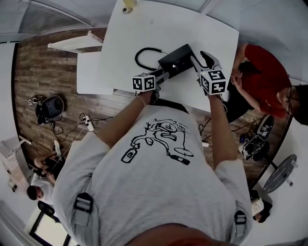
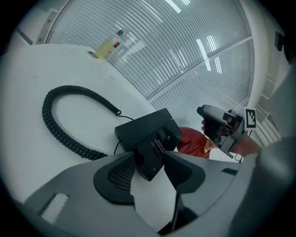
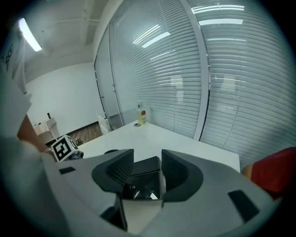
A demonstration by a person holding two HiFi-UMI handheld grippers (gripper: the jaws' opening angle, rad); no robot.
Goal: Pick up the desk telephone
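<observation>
The black desk telephone [image 1: 175, 60] lies on the white table [image 1: 144, 29], its coiled cord [image 1: 144, 56] looping to the left. My left gripper [image 1: 161, 74] is at the phone's near left end. In the left gripper view its jaws [image 2: 150, 159] stand open around a corner of the phone [image 2: 143, 125], with a gap on the right side. My right gripper [image 1: 199, 60] is at the phone's right end. In the right gripper view it [image 3: 147, 162] is open with the phone's end [image 3: 143, 185] between the pads.
A small bottle [image 1: 128, 5] stands at the table's far edge. A person in a red top [image 1: 260, 77] sits close to the table's right side. A white shelf [image 1: 77, 44] stands left of the table. Cables and gear lie on the wood floor [image 1: 53, 108].
</observation>
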